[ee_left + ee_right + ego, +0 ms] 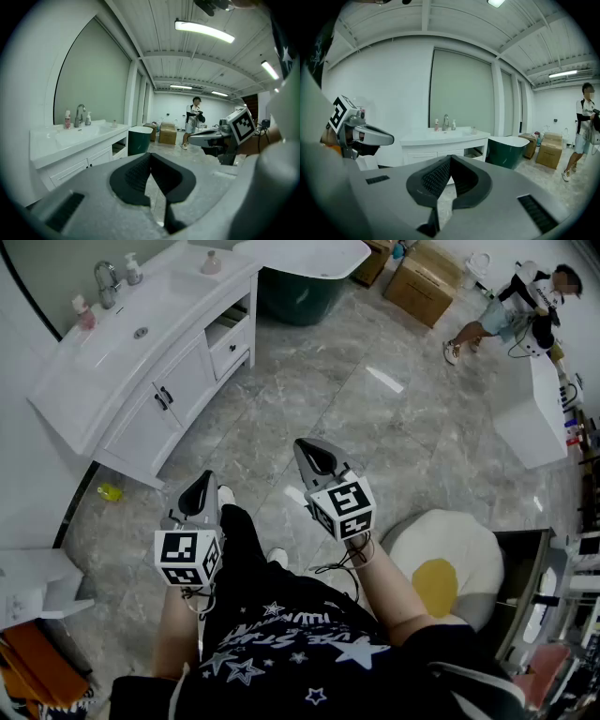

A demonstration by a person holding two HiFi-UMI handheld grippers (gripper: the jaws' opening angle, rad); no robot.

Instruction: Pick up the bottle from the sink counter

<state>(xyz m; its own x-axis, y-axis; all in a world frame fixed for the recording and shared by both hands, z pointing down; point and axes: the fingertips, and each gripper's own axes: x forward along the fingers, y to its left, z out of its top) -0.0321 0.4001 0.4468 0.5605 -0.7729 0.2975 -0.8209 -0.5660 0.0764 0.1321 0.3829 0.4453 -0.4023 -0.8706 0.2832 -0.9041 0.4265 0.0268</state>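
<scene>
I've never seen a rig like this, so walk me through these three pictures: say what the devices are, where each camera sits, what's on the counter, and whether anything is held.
There is no robot here. A person holds a hand-held gripper in each hand. The head view comes from a camera on the person's head, looking down at the left gripper and right gripper above the floor. The cubes with square markers are part of the grippers.

The other two pictures come from a camera riding on each gripper, looking along its jaws. In both, the jaws are together with nothing between them, so nothing is held.

Ahead stands a white sink counter. On it are a faucet, a pink bottle, a white pump bottle and a small pink item. Neither gripper is near the counter.
</scene>
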